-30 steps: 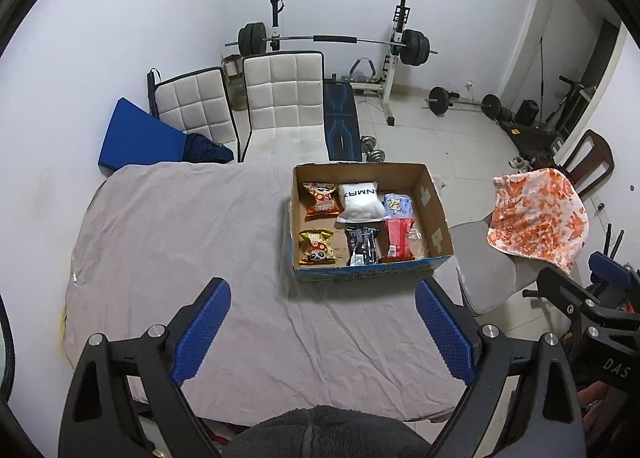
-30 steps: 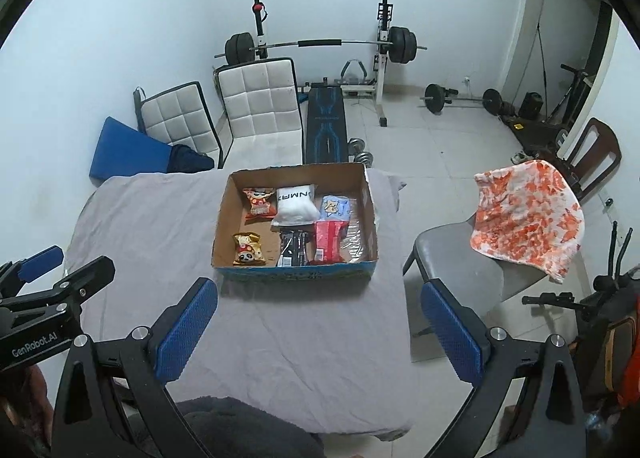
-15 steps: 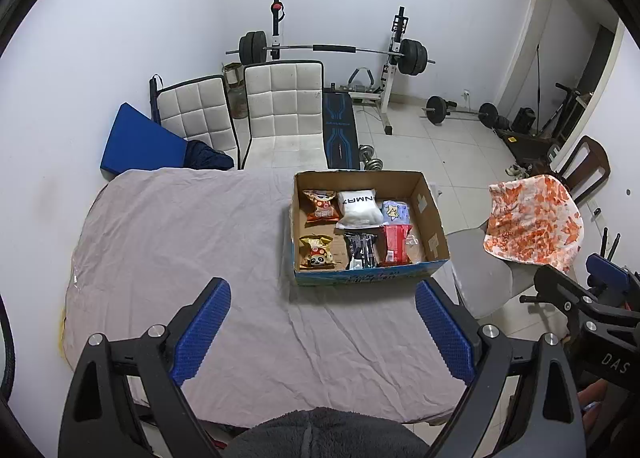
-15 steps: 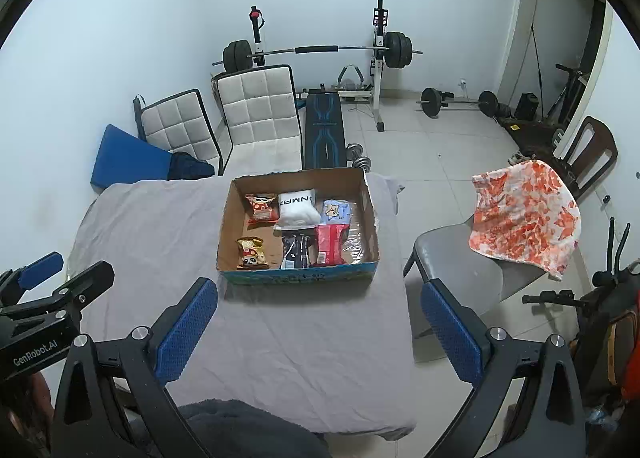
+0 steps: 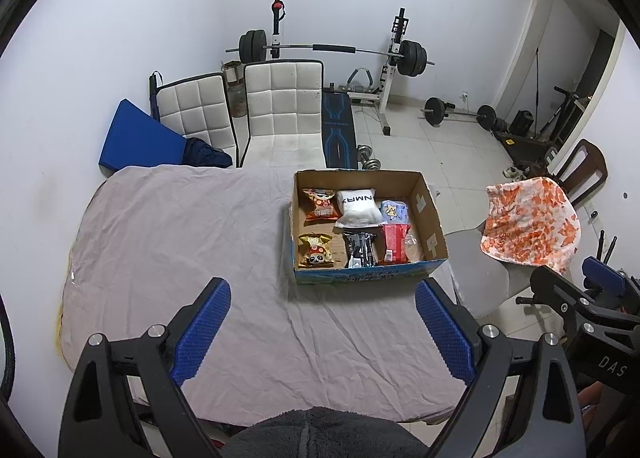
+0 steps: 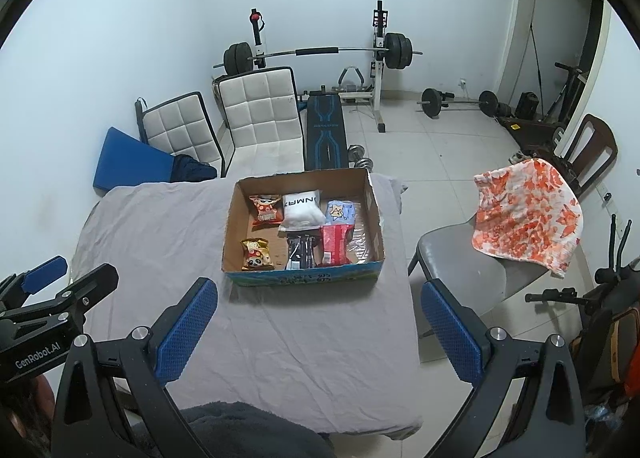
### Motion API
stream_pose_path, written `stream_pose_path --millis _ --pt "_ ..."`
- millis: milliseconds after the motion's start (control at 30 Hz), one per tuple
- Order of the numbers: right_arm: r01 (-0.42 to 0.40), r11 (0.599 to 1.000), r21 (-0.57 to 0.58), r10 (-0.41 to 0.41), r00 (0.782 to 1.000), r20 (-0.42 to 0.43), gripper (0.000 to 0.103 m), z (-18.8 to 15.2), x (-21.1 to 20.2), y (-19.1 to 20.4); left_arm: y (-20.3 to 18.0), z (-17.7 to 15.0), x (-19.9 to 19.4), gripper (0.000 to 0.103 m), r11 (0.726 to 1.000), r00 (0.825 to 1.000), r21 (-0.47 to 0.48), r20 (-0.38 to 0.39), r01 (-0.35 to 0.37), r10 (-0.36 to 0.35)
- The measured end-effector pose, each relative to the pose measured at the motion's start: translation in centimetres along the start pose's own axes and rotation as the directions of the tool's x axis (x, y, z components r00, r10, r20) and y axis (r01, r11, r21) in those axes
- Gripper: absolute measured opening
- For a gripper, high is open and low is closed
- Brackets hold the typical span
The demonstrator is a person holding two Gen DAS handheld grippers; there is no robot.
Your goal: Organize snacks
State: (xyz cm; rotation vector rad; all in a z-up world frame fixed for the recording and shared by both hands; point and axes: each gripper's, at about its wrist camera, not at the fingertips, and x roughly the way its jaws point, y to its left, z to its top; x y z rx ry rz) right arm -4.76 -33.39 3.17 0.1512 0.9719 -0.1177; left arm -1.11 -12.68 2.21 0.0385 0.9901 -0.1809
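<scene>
A cardboard box sits on the right half of a table covered with a grey cloth. Inside lie several snack packs: an orange one, a yellow panda one, a white pack, a black one, a red one and a pale blue one. My left gripper and right gripper both hang open and empty, high above the table's near edge, well back from the box.
Two white padded chairs and a blue mat stand behind the table. A weight bench with barbell is further back. A grey chair with an orange-patterned cloth stands right of the table. Dark clothing is below.
Both grippers have drawn back and risen slightly, so the box and table look a little smaller and lower in the views. Nothing was grasped.
</scene>
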Motion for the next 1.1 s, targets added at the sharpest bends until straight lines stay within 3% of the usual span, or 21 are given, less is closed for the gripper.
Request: stream_pose_path --millis 1100 --pt "0.004 1.0 0.019 -0.005 1.0 0.016 0.103 0.0 -0.7 1.5 -0.5 -0.1 -0.5 0.095 1.0 1.0 0.005 0.02 0.004 -0.004"
